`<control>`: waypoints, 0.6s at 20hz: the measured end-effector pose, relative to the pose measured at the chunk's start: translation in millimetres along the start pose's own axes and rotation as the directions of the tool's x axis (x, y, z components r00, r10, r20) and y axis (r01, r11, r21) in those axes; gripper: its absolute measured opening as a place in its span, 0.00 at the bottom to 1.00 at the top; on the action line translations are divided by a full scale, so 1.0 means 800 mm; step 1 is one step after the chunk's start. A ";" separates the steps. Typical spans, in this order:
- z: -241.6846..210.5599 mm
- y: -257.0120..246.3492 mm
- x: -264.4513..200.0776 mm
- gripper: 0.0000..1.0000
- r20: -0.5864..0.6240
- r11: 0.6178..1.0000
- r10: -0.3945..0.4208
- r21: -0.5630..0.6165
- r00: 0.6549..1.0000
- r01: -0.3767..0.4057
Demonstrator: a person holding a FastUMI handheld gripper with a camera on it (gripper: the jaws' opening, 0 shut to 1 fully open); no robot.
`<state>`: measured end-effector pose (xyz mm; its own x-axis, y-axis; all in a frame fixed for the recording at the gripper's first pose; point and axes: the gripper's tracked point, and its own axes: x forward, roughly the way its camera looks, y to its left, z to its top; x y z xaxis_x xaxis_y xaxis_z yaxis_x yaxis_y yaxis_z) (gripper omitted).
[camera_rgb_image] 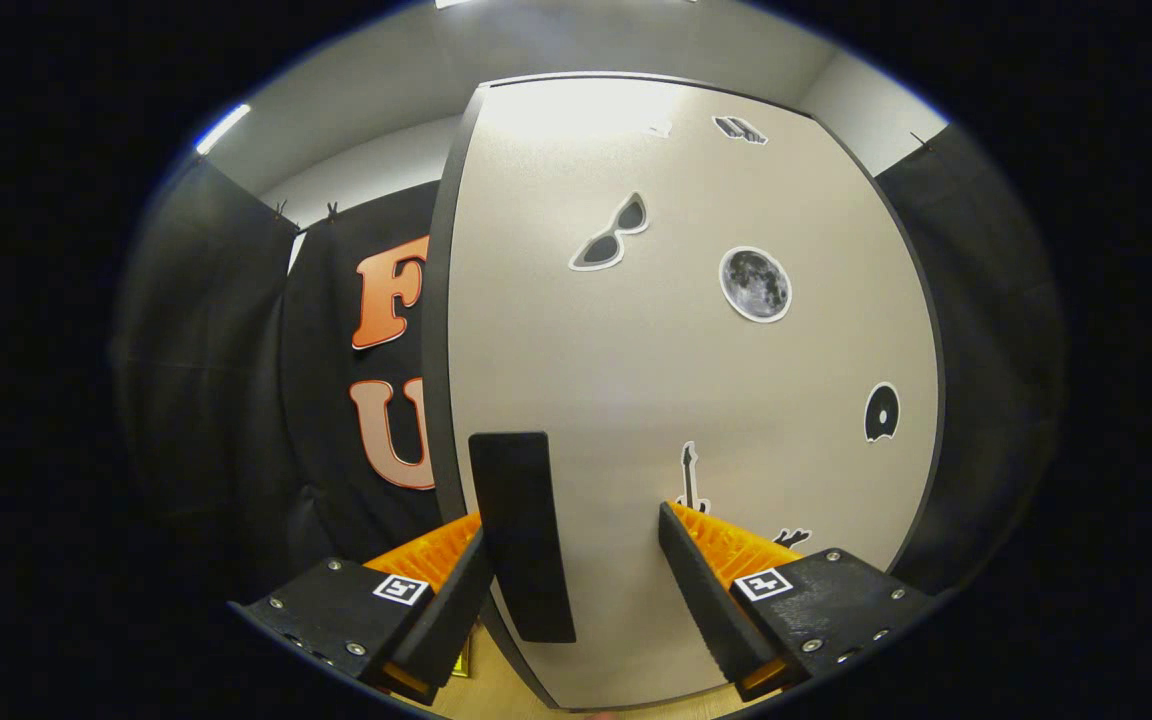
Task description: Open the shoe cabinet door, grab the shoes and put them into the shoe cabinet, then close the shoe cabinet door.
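The shoe cabinet door [686,380] is a pale grey panel with a dark edge, close in front of me. It carries stickers, among them sunglasses [611,235] and a moon [755,284]. Near the door's left edge is a black upright handle [521,530]. My gripper [574,525] is open, and the handle stands between the fingers, close against the left one. The right finger [701,580] is well clear of the handle. No shoes are in sight.
Black booth cloth [336,400] hangs to the left of the cabinet and more of it [986,350] to the right. A strip of light wooden floor [481,690] lies below the door's lower corner.
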<state>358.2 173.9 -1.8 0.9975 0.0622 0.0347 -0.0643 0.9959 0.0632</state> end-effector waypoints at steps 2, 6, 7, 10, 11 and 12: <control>-0.003 -0.002 -0.002 0.96 -0.014 1.000 0.006 0.024 1.000 -0.005; 0.003 -0.007 -0.030 0.96 0.000 0.999 0.015 0.033 1.000 -0.015; 0.005 -0.005 -0.042 0.96 0.002 0.999 0.019 0.030 1.000 -0.019; 0.018 -0.014 -0.081 0.96 0.015 0.999 0.032 0.031 0.999 -0.033; 0.020 -0.020 -0.097 0.96 0.016 0.999 0.034 0.027 0.999 -0.035; 0.021 -0.030 -0.114 0.96 0.014 0.999 0.034 0.022 0.999 -0.034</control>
<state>268.6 143.1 10.6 0.9942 0.0946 0.0509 -0.0987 0.9916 0.0835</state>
